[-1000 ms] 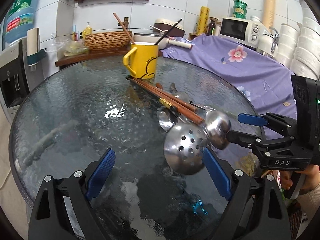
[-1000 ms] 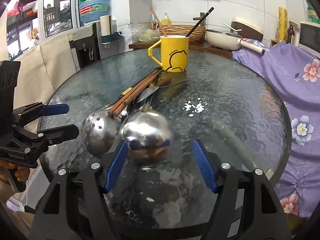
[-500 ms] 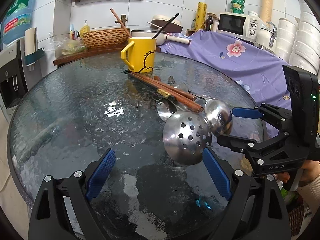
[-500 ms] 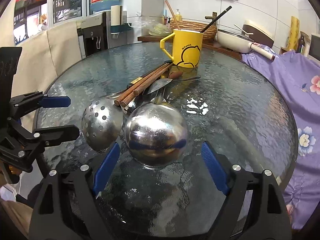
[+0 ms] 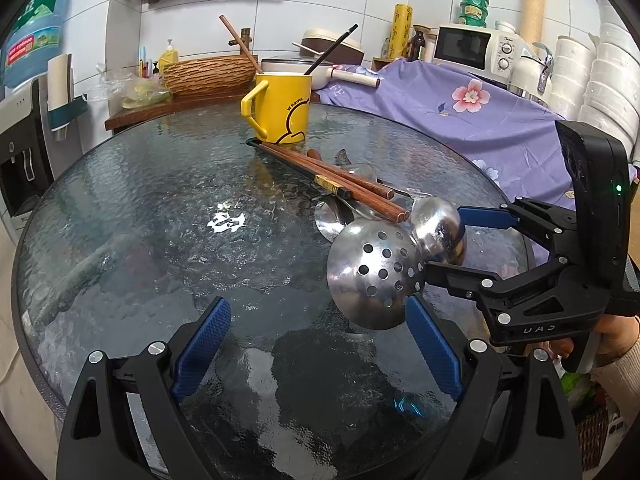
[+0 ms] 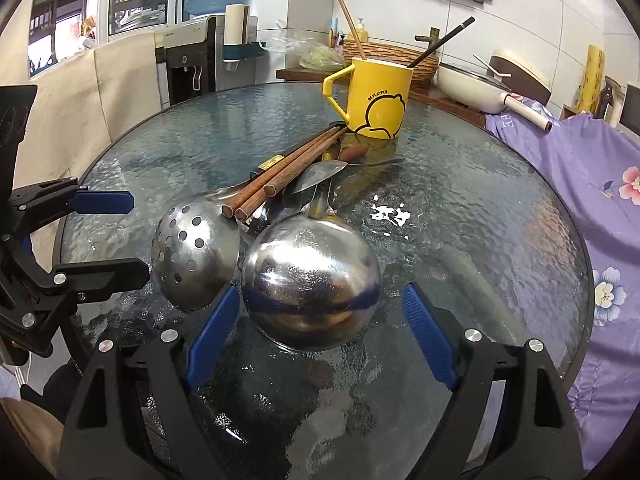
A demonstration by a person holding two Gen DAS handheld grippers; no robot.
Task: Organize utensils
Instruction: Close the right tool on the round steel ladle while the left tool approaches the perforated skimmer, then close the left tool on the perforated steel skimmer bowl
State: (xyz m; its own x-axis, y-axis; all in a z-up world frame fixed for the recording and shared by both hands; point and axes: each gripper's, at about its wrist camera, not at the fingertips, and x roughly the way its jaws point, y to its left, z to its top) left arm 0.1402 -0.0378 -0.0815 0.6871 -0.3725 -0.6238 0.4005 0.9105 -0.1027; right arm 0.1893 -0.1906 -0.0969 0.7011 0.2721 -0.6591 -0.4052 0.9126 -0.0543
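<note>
Since one second earlier, the right gripper (image 6: pixel 316 332) had edged toward the round polished steel ladle bowl (image 6: pixel 312 280), its jaws having just been opening; they stood apart astride the bowl, neither pad pressing it, probably readying a grasp. Beside it, the left gripper (image 5: pixel 316 336) was likewise spread, empty, near the perforated steel skimmer (image 5: pixel 374 268). Both utensils lay at the near edge of the round glass tabletop (image 5: pixel 140 208), under brown wooden chopsticks (image 5: pixel 340 184) pointing to the yellow ceramic mug (image 5: pixel 282 108), presumably their destination.
</note>
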